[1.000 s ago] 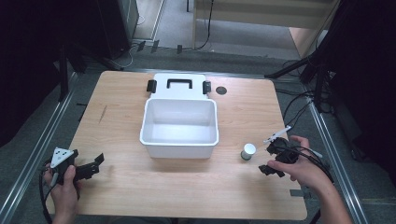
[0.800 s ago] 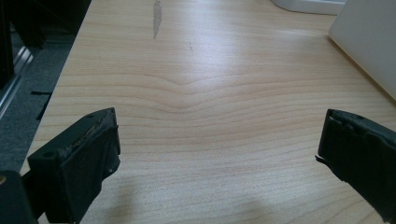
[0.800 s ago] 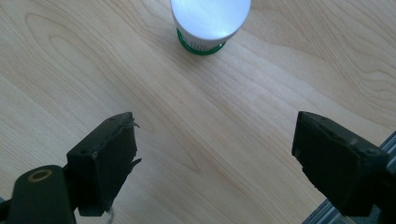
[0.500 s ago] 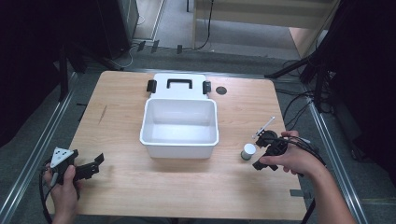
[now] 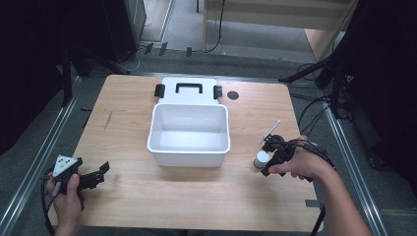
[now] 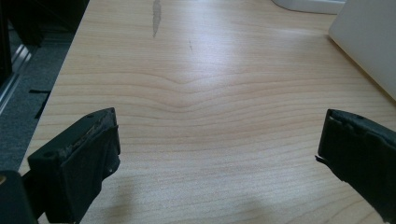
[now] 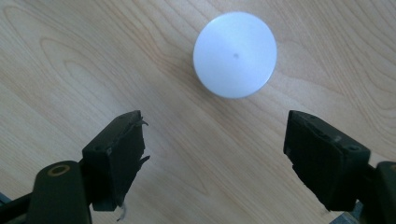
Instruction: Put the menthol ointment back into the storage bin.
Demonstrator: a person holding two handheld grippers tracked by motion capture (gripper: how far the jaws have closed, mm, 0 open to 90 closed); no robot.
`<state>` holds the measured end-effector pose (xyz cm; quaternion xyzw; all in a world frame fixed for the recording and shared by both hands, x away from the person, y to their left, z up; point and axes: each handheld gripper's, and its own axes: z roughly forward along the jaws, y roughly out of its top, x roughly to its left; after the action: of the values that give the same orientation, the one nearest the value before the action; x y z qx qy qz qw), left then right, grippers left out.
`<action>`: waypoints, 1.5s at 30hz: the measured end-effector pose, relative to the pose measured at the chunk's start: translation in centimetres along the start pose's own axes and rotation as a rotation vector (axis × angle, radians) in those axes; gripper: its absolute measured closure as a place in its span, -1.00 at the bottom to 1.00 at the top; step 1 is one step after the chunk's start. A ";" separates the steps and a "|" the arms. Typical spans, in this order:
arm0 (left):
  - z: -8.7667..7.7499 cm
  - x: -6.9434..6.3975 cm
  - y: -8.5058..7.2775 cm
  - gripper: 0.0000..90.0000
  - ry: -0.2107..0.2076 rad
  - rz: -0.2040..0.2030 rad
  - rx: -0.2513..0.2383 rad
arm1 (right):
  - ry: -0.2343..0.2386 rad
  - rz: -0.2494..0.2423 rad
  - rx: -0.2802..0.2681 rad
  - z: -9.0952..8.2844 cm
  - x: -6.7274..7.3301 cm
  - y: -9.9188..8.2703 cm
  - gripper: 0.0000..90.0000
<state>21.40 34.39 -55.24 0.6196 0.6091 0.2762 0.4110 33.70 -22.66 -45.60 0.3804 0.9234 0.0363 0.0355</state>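
Right hand-held gripper (image 7: 215, 154): jaws spread, poised above the white-capped jar (image 7: 235, 54), apparently for a grasp.
Left hand-held gripper (image 6: 219, 154): spread, parked idle over bare bench (image 6: 210, 93).

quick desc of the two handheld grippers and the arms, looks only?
Both grippers are black with two blocky jaws whose pads look frayed. The left gripper carries a grey three-cornered plate with dark dots; the right gripper has a thin pale rod sticking up. Black cables trail from each. Forearms are bare, no sleeves visible.

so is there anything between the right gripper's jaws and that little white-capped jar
No. In the right gripper view, bare wood lies between the open right gripper and the jar.
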 end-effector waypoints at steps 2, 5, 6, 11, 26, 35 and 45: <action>0.0 0.0 0.0 -1.00 -0.001 0.001 0.001 | 0.002 -0.001 0.002 0.0 0.0 0.3 -0.52; 0.0 0.0 0.0 -1.00 -0.002 0.000 0.003 | 0.015 0.008 0.002 0.2 -0.2 0.9 -0.44; 0.0 0.0 0.0 -1.00 -0.002 0.000 0.003 | 0.015 0.008 0.002 0.2 -0.2 0.9 -0.44; 0.0 0.0 0.0 -1.00 -0.003 0.000 0.003 | 0.013 0.010 -0.002 0.5 -0.3 1.6 -0.34; 0.0 0.0 0.0 -1.00 -0.005 -0.003 0.002 | 0.046 0.031 -0.025 1.5 -1.1 2.7 -0.06; 0.0 0.1 0.0 -1.00 -0.007 -0.004 0.003 | 0.050 0.048 -0.040 2.1 -1.4 3.0 0.12; 0.0 0.1 0.0 -1.00 -0.007 -0.006 0.000 | 0.059 0.029 -0.018 1.9 -1.1 3.0 0.15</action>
<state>21.43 34.45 -55.24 0.6188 0.6094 0.2729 0.4138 36.78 -21.21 -47.14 0.3920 0.9182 0.0564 0.0112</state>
